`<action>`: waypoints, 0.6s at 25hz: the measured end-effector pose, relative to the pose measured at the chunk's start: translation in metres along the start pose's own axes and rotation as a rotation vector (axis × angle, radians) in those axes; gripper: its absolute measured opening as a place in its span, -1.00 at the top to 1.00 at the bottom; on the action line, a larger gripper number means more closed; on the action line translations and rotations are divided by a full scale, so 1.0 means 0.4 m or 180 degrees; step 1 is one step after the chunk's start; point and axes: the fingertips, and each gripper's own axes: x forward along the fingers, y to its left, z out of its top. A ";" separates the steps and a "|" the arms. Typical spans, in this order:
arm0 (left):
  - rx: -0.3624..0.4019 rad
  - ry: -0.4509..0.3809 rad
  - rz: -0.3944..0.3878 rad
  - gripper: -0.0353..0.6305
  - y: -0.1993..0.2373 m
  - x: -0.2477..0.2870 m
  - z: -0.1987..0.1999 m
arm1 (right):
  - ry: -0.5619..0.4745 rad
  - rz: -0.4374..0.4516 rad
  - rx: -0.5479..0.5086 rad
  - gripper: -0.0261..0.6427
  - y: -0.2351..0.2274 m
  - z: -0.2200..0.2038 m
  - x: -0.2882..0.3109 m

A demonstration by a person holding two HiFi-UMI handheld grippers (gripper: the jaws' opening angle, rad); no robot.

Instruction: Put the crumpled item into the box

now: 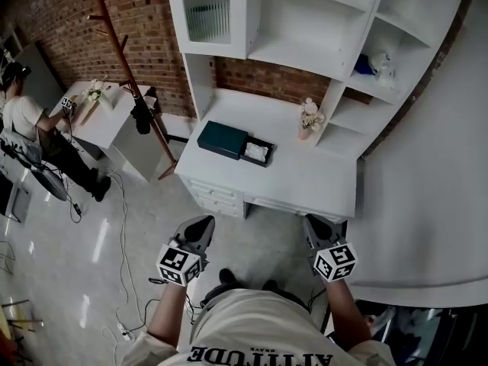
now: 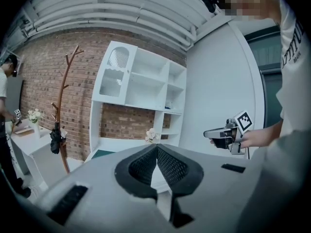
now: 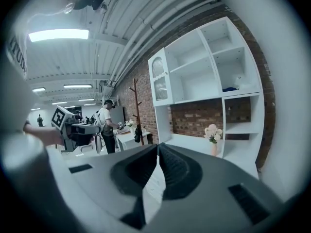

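On the white desk [image 1: 305, 175] lies a dark teal box [image 1: 223, 139]. A black tray [image 1: 266, 159] juts from its right end, with a white crumpled item [image 1: 257, 152] in it. Both grippers hang in the air in front of the desk, short of its front edge. My left gripper [image 1: 200, 231] is shut and empty; its tips [image 2: 156, 147] meet. My right gripper [image 1: 319, 231] is shut too, with nothing between its tips [image 3: 158, 147]. Each gripper view shows the other gripper: the right gripper [image 2: 221, 132] and the left gripper [image 3: 80, 129].
A white hutch with open shelves [image 1: 320, 29] rises behind the desk. A small vase of flowers [image 1: 309, 118] stands at the desk's right back. A wooden coat rack [image 1: 126, 52] stands to the left. Another person [image 1: 23, 120] works at a second table. Cables [image 1: 122, 227] trail on the floor.
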 end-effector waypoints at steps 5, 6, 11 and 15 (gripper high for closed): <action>0.0042 -0.0011 0.0055 0.82 -0.054 0.003 0.003 | -0.0029 0.0026 0.0028 0.82 -0.036 -0.012 -0.035; 0.0048 -0.0012 0.0061 0.82 -0.060 0.002 0.001 | -0.0043 0.0040 0.0019 0.82 -0.038 -0.011 -0.039; 0.0045 -0.0043 0.0112 0.82 -0.070 -0.002 0.004 | -0.0100 0.0078 -0.0001 0.82 -0.048 0.003 -0.043; 0.0048 -0.0058 0.0136 0.82 -0.072 -0.010 0.005 | -0.0105 0.0084 0.0006 0.82 -0.047 0.008 -0.043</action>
